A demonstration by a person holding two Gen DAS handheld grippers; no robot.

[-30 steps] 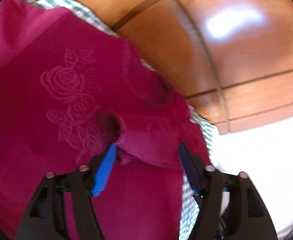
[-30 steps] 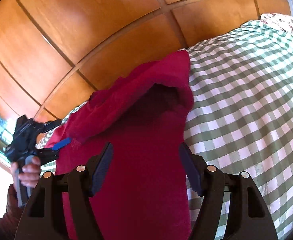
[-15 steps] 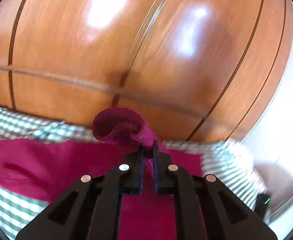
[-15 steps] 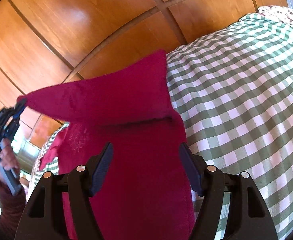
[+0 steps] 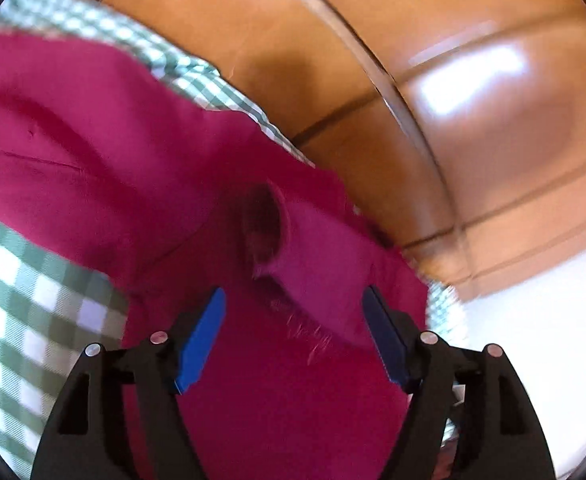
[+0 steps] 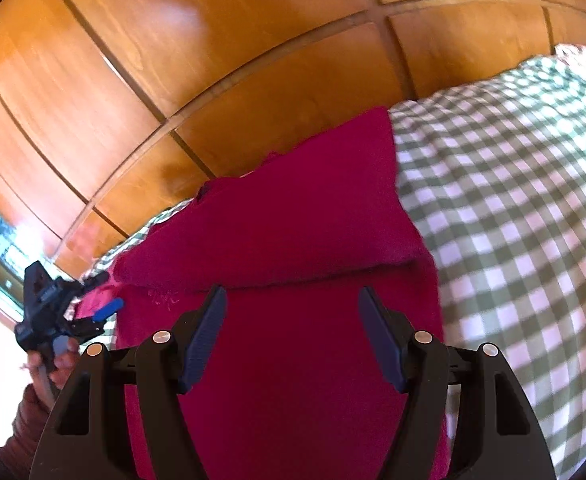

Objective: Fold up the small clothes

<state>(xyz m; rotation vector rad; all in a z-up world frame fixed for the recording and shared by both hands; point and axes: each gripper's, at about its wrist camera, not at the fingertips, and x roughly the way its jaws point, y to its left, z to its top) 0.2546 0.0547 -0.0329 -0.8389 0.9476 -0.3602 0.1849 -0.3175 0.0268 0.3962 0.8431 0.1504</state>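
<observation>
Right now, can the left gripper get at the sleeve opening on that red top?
Probably yes. The left gripper hangs just short of the sleeve opening of the red top, its jaws opening with only flat fabric below them. Nothing lies between them, and the right gripper is off to the side.

One red garment [image 6: 293, 240] on one green-checked cloth [image 6: 513, 200] — two tools, left tool [image 5: 293, 336] and right tool [image 6: 291, 336].

The dark pink top [image 6: 293, 240] lies flat on the green and white checked cloth [image 6: 513, 220]. One part is folded over the rest. A sleeve [image 5: 317, 276] lies across it, and its round open end shows.
</observation>
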